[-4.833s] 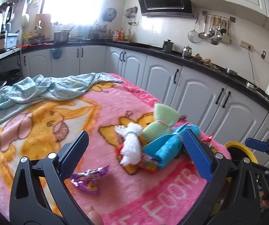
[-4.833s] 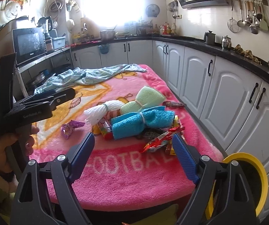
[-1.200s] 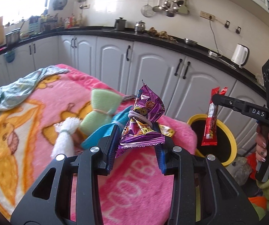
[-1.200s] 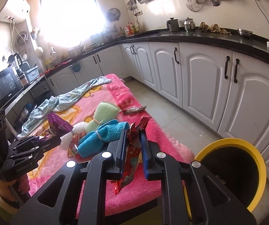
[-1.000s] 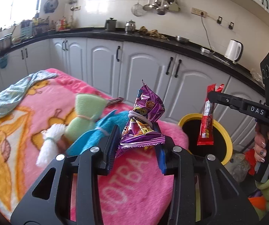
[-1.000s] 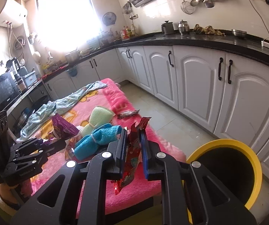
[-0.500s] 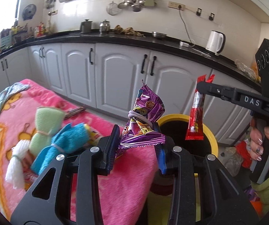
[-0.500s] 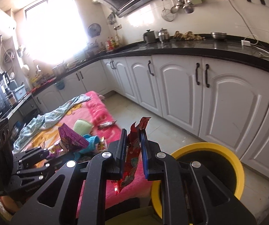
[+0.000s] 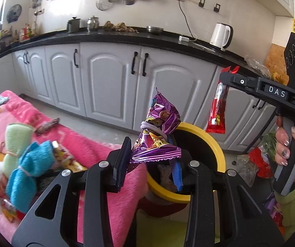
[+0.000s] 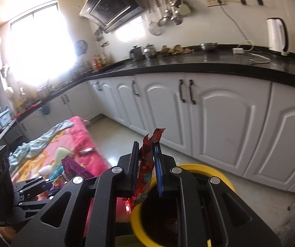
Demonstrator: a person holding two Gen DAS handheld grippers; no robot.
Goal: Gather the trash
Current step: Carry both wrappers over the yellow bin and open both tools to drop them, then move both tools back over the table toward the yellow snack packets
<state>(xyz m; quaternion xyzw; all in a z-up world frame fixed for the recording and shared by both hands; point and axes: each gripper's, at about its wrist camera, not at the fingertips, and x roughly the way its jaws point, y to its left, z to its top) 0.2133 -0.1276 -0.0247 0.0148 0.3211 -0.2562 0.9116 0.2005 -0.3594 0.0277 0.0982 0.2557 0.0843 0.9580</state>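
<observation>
White kitchen cabinets now fill your view instead of the pink blanket (image 9: 98, 185), since you've swung both grippers to the yellow bin (image 9: 217, 150): left gripper (image 9: 150, 164) fingers pinch the purple wrapper (image 9: 159, 131), right gripper (image 10: 147, 164) clamps the red wrapper (image 10: 145, 177), ready to drop.

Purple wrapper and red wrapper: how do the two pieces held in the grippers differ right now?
The purple wrapper is wide, crumpled and stands up from the left gripper; the red wrapper is a narrow strip hanging down from the right gripper. Both are clamped, near the yellow bin.
</observation>
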